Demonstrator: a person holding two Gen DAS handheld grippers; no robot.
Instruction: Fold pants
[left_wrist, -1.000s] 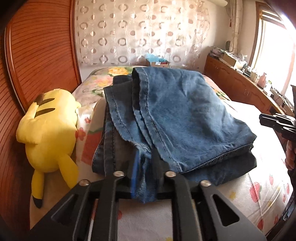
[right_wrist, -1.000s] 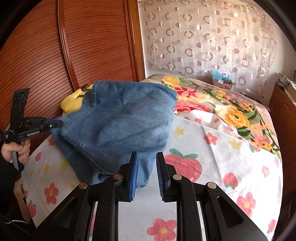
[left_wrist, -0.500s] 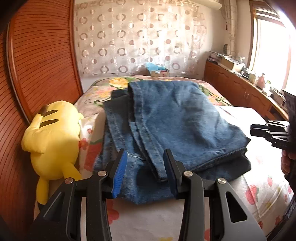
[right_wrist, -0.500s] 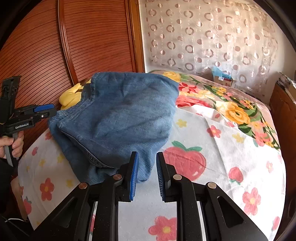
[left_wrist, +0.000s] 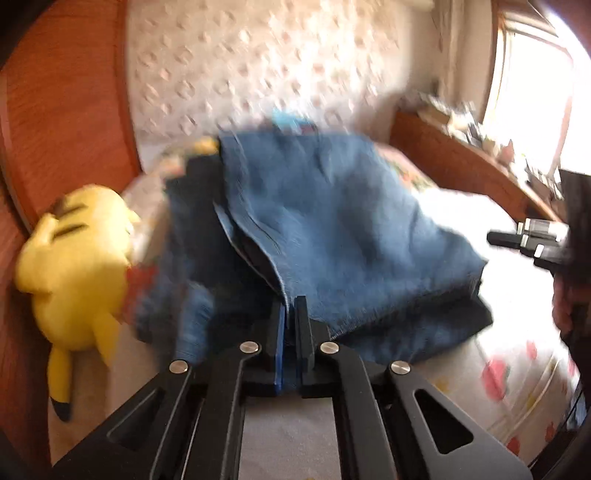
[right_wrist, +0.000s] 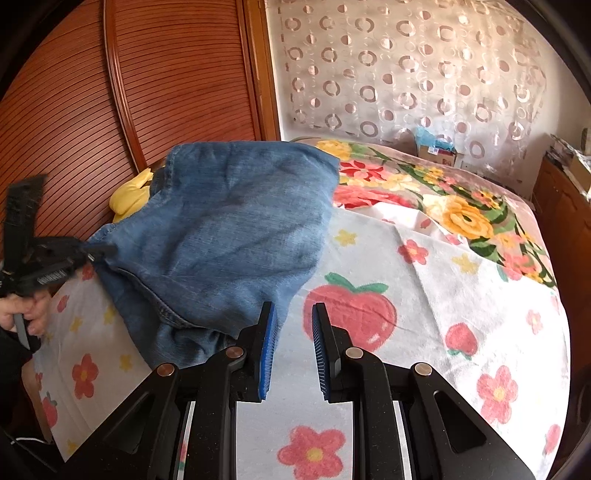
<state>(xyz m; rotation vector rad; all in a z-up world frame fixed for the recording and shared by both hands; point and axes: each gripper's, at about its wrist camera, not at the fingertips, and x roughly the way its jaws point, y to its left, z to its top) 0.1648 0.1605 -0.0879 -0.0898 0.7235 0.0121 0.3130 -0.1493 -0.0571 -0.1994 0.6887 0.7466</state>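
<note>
Blue denim pants (left_wrist: 332, 229) lie folded in layers on the bed. My left gripper (left_wrist: 290, 306) sits at their near edge, its jaws closing to a thin slit on the top layer's hem; this view is blurred. From the right wrist view, the left gripper (right_wrist: 92, 251) pinches the left corner of the pants (right_wrist: 229, 229), and the cloth is drawn to its tip. My right gripper (right_wrist: 293, 314) stands open just right of the pants' near edge, with only bed sheet between its fingers. The right gripper (left_wrist: 517, 240) also shows at the far right in the left wrist view.
A yellow plush toy (left_wrist: 77, 266) lies left of the pants against the wooden headboard (right_wrist: 166, 74). The flowered sheet (right_wrist: 443, 295) stretches to the right. A low wooden cabinet (left_wrist: 461, 166) with clutter runs under the window. A person's hand (right_wrist: 22, 314) holds the left gripper.
The left gripper let go of the pants' edge, opened wide, and has now shut again on the top layer's hem. The right gripper has stayed put and open.
</note>
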